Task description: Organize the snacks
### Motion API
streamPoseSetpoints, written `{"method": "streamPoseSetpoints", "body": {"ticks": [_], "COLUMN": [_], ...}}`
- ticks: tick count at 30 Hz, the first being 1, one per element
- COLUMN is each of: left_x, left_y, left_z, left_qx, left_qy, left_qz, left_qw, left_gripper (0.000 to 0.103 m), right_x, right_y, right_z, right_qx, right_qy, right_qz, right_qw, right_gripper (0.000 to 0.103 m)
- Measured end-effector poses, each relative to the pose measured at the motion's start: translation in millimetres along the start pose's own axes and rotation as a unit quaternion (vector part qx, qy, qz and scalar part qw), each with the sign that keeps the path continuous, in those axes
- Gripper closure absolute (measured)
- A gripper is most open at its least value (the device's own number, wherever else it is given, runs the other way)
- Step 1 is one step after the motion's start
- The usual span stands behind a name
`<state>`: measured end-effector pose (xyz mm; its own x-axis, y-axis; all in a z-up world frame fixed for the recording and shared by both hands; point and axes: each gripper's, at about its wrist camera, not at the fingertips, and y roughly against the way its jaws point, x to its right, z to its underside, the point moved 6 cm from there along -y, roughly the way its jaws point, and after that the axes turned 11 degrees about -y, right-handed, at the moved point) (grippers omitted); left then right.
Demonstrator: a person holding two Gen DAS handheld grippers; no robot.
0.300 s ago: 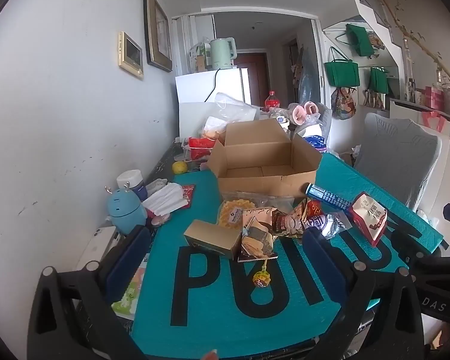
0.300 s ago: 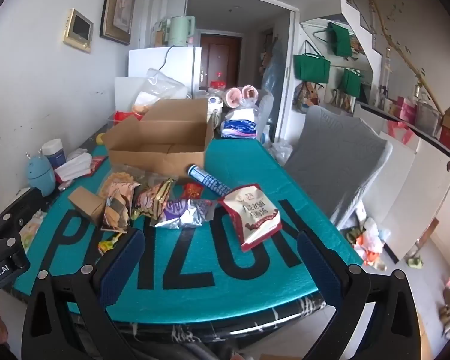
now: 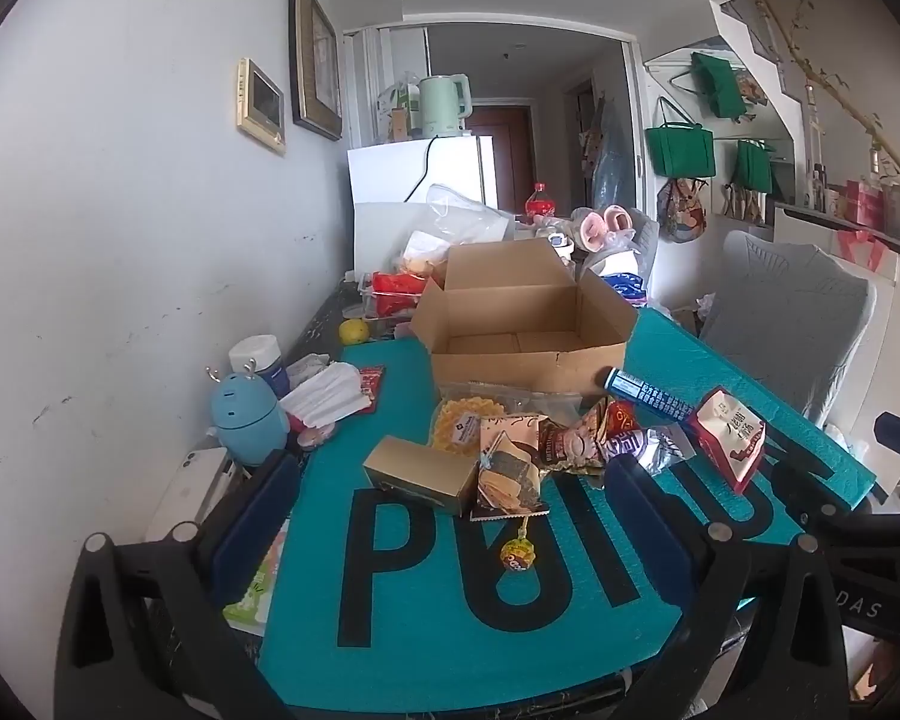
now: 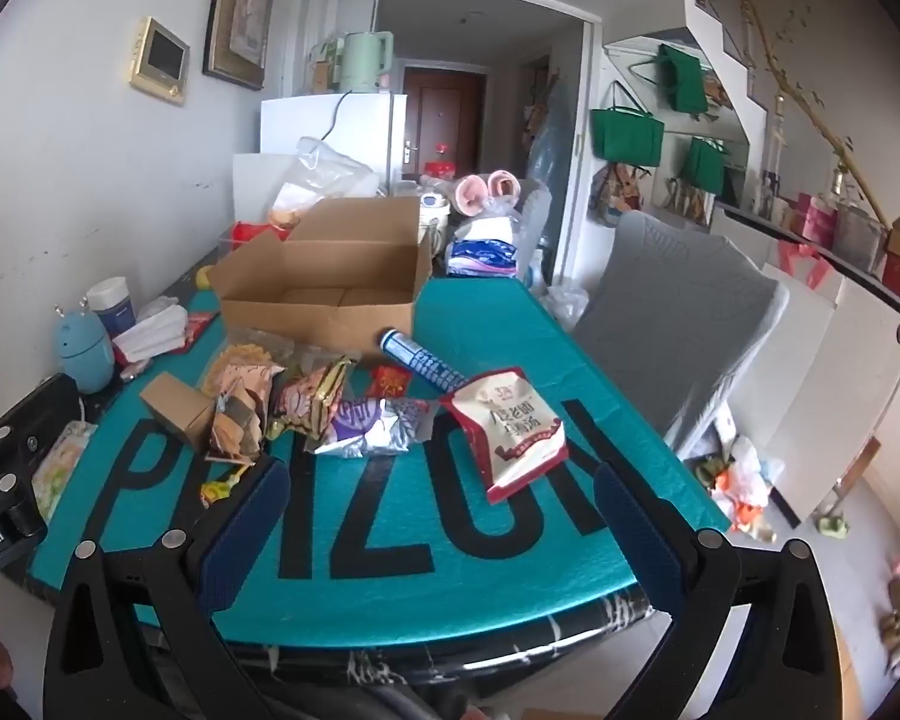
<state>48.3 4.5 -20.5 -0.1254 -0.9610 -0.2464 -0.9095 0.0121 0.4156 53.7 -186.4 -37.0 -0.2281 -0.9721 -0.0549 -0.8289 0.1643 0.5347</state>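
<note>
Because nothing is picked yet, both jaws stand wide and empty over the surface's near edge (image 4: 390,612), facing the snack pile (image 3: 546,444) before the open cardboard box (image 3: 528,324).

Snack packets (image 3: 546,450) lie on the mat (image 3: 450,612), just before the cardboard box (image 3: 528,324).

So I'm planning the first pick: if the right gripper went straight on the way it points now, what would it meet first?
Probably the bare teal mat, short of the snacks. The right gripper is open and tilts downward. The red-and-white pouch lies just beyond, slightly right; depth is unclear.
</note>
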Motion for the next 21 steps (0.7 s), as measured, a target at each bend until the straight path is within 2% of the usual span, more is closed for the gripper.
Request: {"method": "streamPoseSetpoints", "body": {"ticks": [8,11,21], "left_x": [-0.2,-1.2,-0.3], "left_y": [0.5,3.9,1.8], "left_z": [1.6,0.9,1.7], "left_qx": [0.003,0.007,0.005], "left_qy": [0.002,0.001,-0.004], "left_qz": [0.011,0.003,0.009], "left_qw": [0.9999,1.0,0.9999], "left_gripper": [0.0,0.0,0.0], "right_x": [-2.6,-1.3,-0.5], "right_y": [0.8,0.4,1.6], "right_z": [1.7,1.6,1.4], "right_qx": [-0.001,-0.001,0.001], "right_qy": [0.002,0.0,0.0], "right_qz": [-0.007,-0.008,-0.008], "right_qw": [1.0,1.0,1.0], "right_gripper": [0.0,0.0,0.0]}}
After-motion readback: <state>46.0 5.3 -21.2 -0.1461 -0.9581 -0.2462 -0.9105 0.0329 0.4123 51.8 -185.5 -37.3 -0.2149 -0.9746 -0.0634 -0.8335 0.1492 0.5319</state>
